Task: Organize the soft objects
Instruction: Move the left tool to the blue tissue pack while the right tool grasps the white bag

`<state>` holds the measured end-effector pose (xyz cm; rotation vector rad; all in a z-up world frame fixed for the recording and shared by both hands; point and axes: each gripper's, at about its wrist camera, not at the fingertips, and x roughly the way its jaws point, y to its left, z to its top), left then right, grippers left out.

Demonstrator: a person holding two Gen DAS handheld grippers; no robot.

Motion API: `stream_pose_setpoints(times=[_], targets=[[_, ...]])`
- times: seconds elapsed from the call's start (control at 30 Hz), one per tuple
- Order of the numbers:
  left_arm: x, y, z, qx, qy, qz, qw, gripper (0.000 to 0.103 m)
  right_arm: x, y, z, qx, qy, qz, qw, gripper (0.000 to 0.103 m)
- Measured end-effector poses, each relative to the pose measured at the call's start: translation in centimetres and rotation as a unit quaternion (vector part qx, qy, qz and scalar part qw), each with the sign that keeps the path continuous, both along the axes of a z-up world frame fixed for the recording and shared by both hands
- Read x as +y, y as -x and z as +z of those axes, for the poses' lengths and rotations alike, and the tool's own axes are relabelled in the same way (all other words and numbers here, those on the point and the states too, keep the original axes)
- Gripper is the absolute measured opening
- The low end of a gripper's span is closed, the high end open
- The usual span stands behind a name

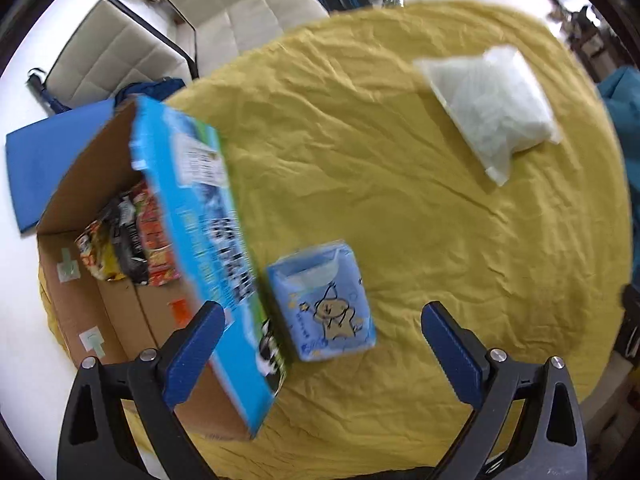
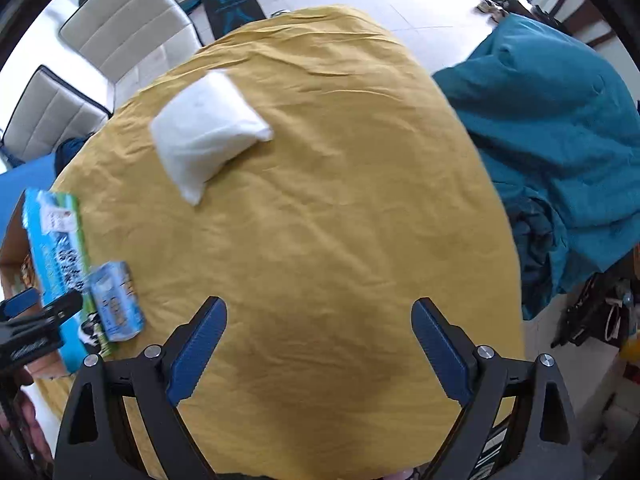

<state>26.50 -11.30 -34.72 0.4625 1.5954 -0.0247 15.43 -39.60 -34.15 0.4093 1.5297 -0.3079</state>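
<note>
A light blue tissue pack with a cartoon figure (image 1: pixel 326 302) (image 2: pixel 116 306) lies on the yellow cloth (image 1: pixel 400 220) (image 2: pixel 320 220), right beside the cardboard box (image 1: pixel 100 300). My left gripper (image 1: pixel 322 354) hangs open just above the pack, with nothing between its fingers. A white plastic-wrapped soft pack (image 1: pixel 494 108) (image 2: pixel 204 132) rests farther back on the cloth. My right gripper (image 2: pixel 318 344) stands open over bare yellow cloth. The left gripper (image 2: pixel 32 320) shows at the left edge of the right wrist view.
The box's blue printed flap (image 1: pixel 204 248) (image 2: pixel 56 248) stands up next to the tissue pack; snack packets (image 1: pixel 128 240) lie inside. A teal blanket (image 2: pixel 560 152) is heaped at the right. White chairs (image 1: pixel 120 48) (image 2: pixel 128 20) stand behind the table.
</note>
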Motion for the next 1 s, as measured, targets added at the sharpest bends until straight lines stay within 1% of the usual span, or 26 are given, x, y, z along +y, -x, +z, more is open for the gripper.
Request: stream_pose_setpoints(times=[0.03,0.1,0.13,0.2,0.23,0.27,0.3,0.37,0.4,0.43,0.5,0.53,0.57,0.63,0.7,0.77,0.8,0.83,0.87,0.9,0.93,0.97,1.0], targets=[[-0.5,-0.5,-1.6,0.014,-0.014,-0.003,0.9998,0.101,-1.1,0.2,-0.4,0.001,-0.001,-0.006,1.000,0.096],[-0.8,-1.0,-3.9,0.038,-0.029,-0.002,0.9989,0.099,-2.7,0.5,-1.4,0.004,-0.007,-0.016,1.000,0.096],[-0.9,-1.1,-5.4,0.050,-0.039,-0.001,0.9980,0.097,-3.0,0.5,-1.7,0.006,-0.010,-0.018,1.000,0.095],[-1.0,-1.1,-7.4,0.065,-0.055,-0.001,0.9963,0.085,-4.2,0.6,-3.0,0.014,-0.018,-0.025,0.999,0.096],[-0.9,-1.0,-8.5,0.074,-0.061,0.002,0.9954,0.082,-4.5,0.6,-3.4,0.016,-0.020,-0.026,0.999,0.096],[-0.8,-0.9,-9.2,0.082,-0.065,0.005,0.9945,0.072,-4.7,0.5,-3.9,0.019,-0.022,-0.025,0.999,0.096],[-0.7,-0.7,-10.0,0.090,-0.068,0.009,0.9936,0.059,-4.9,0.3,-4.2,0.022,-0.024,-0.023,0.999,0.096],[-0.5,-0.3,-11.4,0.102,-0.070,0.015,0.9922,0.042,-5.1,-0.1,-4.8,0.025,-0.028,-0.015,0.999,0.096],[-0.3,0.0,-12.1,0.107,-0.072,0.021,0.9915,0.038,-5.1,-0.4,-5.0,0.025,-0.028,-0.011,0.999,0.096],[-0.3,0.2,-12.5,0.106,-0.075,0.024,0.9913,0.034,-5.1,-0.9,-5.0,0.023,-0.030,-0.006,0.999,0.096],[-0.6,0.6,-12.3,0.083,-0.077,0.021,0.9934,0.023,-4.8,-1.9,-5.0,0.018,-0.039,0.009,0.999,0.096],[-0.9,0.7,-12.1,0.075,-0.073,0.019,0.9943,0.020,-4.5,-2.6,-4.8,0.014,-0.043,0.021,0.999,0.096],[-1.2,0.7,-11.8,0.069,-0.061,0.020,0.9956,0.016,-4.2,-3.3,-4.6,0.009,-0.045,0.036,0.998,0.096],[-1.7,0.3,-10.9,0.058,-0.029,0.030,0.9975,0.015,-3.1,-5.2,-4.2,0.007,-0.044,0.077,0.996,0.096],[-2.2,-0.5,-10.4,0.055,-0.008,0.038,0.9977,0.016,-1.5,-7.5,-3.6,0.005,-0.039,0.141,0.989,0.096],[-2.5,-1.4,-10.0,0.050,0.012,0.048,0.9975,0.018,0.6,-9.8,-3.1,0.005,-0.031,0.223,0.974,0.096],[-2.5,-1.7,-9.8,0.049,0.024,0.056,0.9970,0.025,2.0,-11.2,-2.9,0.006,-0.014,0.283,0.959,0.096],[-2.3,-1.9,-9.5,0.048,0.034,0.064,0.9962,0.030,3.3,-12.4,-2.8,0.003,0.013,0.336,0.942,0.096],[-2.1,-2.1,-9.2,0.047,0.040,0.070,0.9957,0.038,4.9,-13.4,-2.7,-0.009,0.053,0.405,0.913,0.096],[-1.7,-2.1,-9.0,0.044,0.046,0.076,0.9951,0.043,6.2,-14.0,-2.8,-0.018,0.088,0.469,0.879,0.096],[-1.2,-2.1,-8.6,0.044,0.049,0.083,0.9944,0.045,7.1,-14.4,-3.2,-0.017,0.110,0.508,0.854,0.095],[-0.6,-2.0,-8.1,0.044,0.058,0.092,0.9931,0.048,8.2,-15.1,-4.0,-0.003,0.124,0.562,0.818,0.095],[0.2,-1.9,-7.8,0.044,0.065,0.101,0.9918,0.050,8.9,-15.5,-4.6,0.008,0.126,0.590,0.797,0.095]])
